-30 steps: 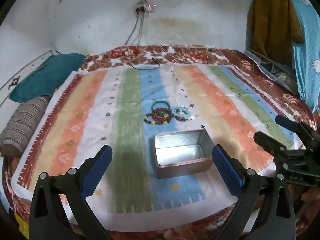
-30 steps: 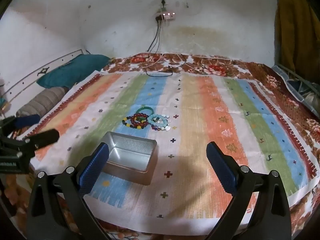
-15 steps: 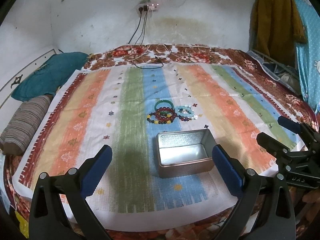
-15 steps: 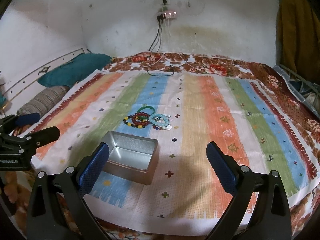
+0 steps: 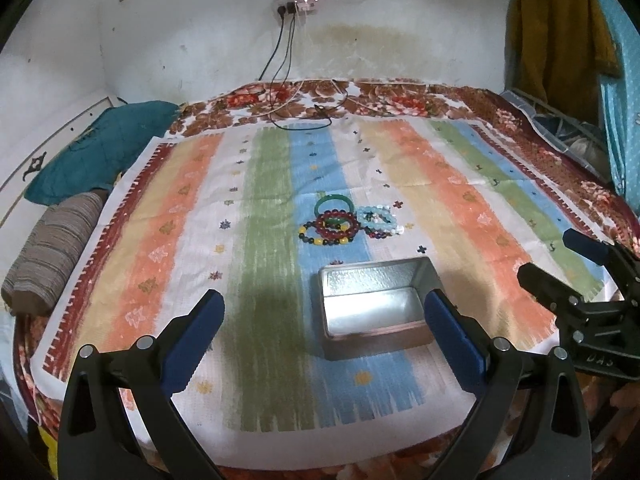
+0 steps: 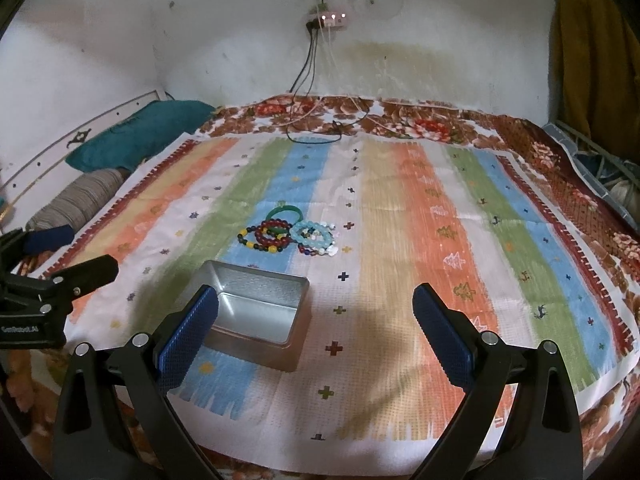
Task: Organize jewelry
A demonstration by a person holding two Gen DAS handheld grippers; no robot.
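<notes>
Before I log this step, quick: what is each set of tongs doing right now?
Left tongs: open, holding nothing.
Right tongs: open, holding nothing.

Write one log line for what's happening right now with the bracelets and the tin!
left gripper: open, empty | right gripper: open, empty | bracelets: piled on striped cloth | tin: open, empty | phase: none stored yet

Shiny metal tin (image 5: 374, 304); glossy beads (image 5: 348, 226), maybe glass; matt woven cloth (image 5: 440, 184).
</notes>
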